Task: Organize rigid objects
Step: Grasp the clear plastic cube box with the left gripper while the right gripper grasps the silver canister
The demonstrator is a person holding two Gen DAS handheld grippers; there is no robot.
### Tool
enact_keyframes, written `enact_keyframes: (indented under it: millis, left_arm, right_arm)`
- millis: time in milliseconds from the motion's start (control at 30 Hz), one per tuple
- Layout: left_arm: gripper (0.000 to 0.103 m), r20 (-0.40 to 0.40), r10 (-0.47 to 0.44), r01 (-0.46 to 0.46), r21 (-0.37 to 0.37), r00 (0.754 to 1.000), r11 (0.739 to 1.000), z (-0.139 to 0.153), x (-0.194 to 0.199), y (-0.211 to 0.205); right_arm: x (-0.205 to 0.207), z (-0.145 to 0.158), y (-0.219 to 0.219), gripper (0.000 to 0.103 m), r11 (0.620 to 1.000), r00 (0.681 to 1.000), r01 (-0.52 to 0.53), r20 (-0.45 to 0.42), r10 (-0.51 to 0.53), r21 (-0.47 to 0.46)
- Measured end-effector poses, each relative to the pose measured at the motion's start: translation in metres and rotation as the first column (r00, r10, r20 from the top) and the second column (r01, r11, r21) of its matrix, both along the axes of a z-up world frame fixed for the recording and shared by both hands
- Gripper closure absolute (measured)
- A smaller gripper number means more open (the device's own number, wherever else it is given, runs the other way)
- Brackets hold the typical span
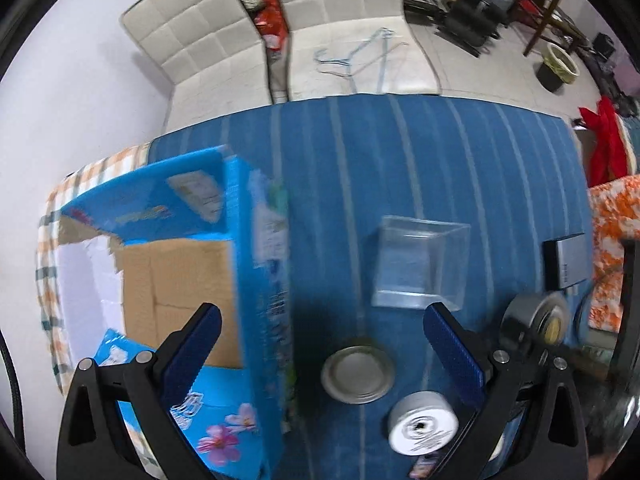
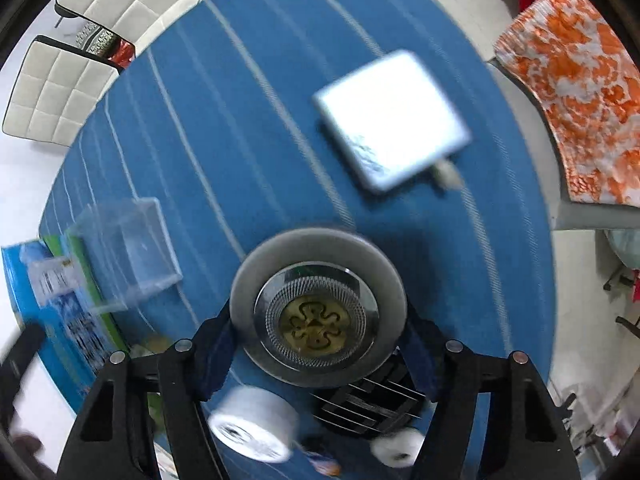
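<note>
Grippers are working over a table spread with a blue striped cloth (image 1: 400, 152), where rigid odds and ends are lying near an open cardboard box (image 1: 176, 280) at the left, likely the bin they are being gathered into. The right gripper (image 2: 320, 320) is clamping a round recessed light fitting (image 2: 318, 308) by its pale rim, one blue pad on each side, and appears to be holding it above the cloth, face toward the camera, probably so it can be carried without slipping. The left gripper (image 1: 320, 344) is hanging with its jaws spread wide and nothing between them, straddling a flat metal lid (image 1: 357, 370) lying on the cloth, which suggests it is lining up for that piece. A white roll (image 1: 423, 428) is sitting just near of the lid, a clear plastic box (image 1: 420, 264) is standing farther off, and a flat square box (image 2: 392, 120) is resting toward the far right. Motion blur is smearing the printed box flaps, so their labels are unreadable. A dark ribbed object (image 2: 368, 408) below the fitting is mostly hidden, and what it is cannot be told.
</note>
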State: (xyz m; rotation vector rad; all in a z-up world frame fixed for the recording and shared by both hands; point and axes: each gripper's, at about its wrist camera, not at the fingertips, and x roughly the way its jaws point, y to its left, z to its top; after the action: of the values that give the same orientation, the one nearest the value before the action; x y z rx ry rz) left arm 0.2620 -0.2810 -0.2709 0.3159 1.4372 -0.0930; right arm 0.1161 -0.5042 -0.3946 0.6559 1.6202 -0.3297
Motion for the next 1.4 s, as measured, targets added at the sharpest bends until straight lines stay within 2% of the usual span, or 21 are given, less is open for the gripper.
enact_keyframes:
  millis: [133,300,467,600,700,767,800,833,1067,1267,1400]
  left_arm:
    - [0.000,-0.021,-0.037,0.036,-0.014,0.999,0.999,-0.011,0.011,-0.022]
    - [0.000,-0.097,-0.047,0.046,-0.013,0.994,0.999,-0.040,0.026,-0.034]
    - [0.000,-0.201,-0.021,0.000,-0.104,0.979,0.995,-0.065,0.035,-0.036]
    - [0.000,-0.245,-0.031,0.011,-0.083,0.969,0.996,-0.082,0.033,-0.035]
    - [0.001,-0.244,-0.040,0.026,-0.063,0.969,0.998,-0.092,0.031,-0.036]
    - [0.019,-0.248,-0.065,0.051,-0.061,0.967,0.997,-0.101,0.028,-0.038]
    - [0.035,-0.262,-0.075,0.056,-0.081,0.962,0.995,-0.105,0.026,-0.038]
    - [0.041,-0.272,-0.076,0.052,-0.097,0.959,0.994,-0.107,0.027,-0.037]
    - [0.042,-0.155,-0.110,0.106,-0.033,0.982,0.994,-0.091,-0.002,-0.032]
    - [0.042,-0.079,-0.133,0.133,-0.004,0.988,0.991,-0.058,-0.035,-0.029]
    - [0.042,-0.020,-0.122,0.122,-0.011,0.992,0.992,-0.030,-0.059,-0.016]
  right_arm:
    - [-0.019,-0.001,-0.015,0.029,0.999,1.000,0.016,-0.002,-0.016,-0.030]
    - [-0.025,0.001,-0.019,0.029,0.999,0.999,0.034,0.012,-0.034,-0.025]
    - [-0.026,-0.001,-0.023,0.029,0.999,0.999,0.040,0.006,-0.040,-0.024]
    - [-0.024,-0.001,-0.022,0.029,0.999,0.999,0.037,0.000,-0.038,-0.021]
    - [-0.023,0.001,-0.017,0.029,0.999,1.000,0.020,-0.005,-0.020,-0.041]
    - [-0.021,0.001,-0.013,0.029,0.998,1.000,0.005,-0.012,-0.005,-0.059]
    - [-0.021,0.002,-0.012,0.029,0.998,1.000,0.003,-0.012,-0.004,-0.066]
    - [-0.021,0.003,-0.011,0.029,0.998,1.000,0.002,-0.013,-0.003,-0.071]
    - [-0.024,0.012,0.005,0.030,0.992,1.000,-0.031,-0.001,0.031,-0.119]
    - [-0.029,0.033,0.024,0.030,0.984,0.996,-0.071,0.034,0.077,-0.161]
    - [-0.032,0.051,0.035,0.030,0.977,0.991,-0.104,0.062,0.118,-0.187]
